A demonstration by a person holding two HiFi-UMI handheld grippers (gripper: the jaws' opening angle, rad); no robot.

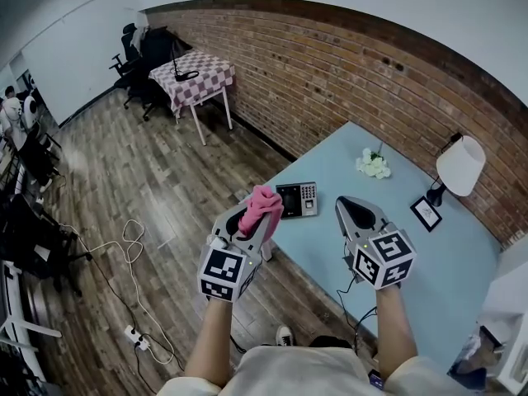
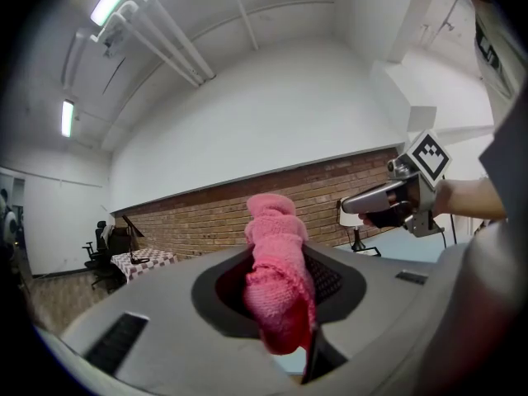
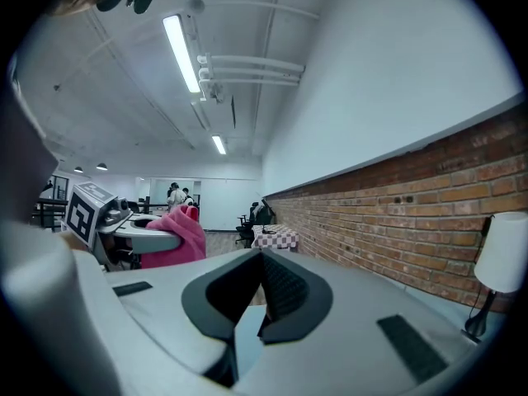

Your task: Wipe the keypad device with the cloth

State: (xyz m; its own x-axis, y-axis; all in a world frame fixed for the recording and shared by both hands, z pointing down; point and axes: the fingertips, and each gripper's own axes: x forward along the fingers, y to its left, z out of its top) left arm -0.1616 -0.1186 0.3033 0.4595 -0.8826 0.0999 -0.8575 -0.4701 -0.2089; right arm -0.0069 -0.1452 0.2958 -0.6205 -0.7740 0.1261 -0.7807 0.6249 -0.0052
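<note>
Left tongs clamp the pink cloth, raised just left of the keypad device, which lies near the edge of the counter. Just right of the device my right tongs hover, closed on nothing. I judge a firm wipe could push the unsteadied device off that edge, or tug the bunched cloth loose.

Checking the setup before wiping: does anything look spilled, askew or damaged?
Nothing looks spilled or broken. The keypad device lies close to the blue table's corner; the lamp, frame and flowers seem in order. The pink cloth sits bunched in the left gripper.
</note>
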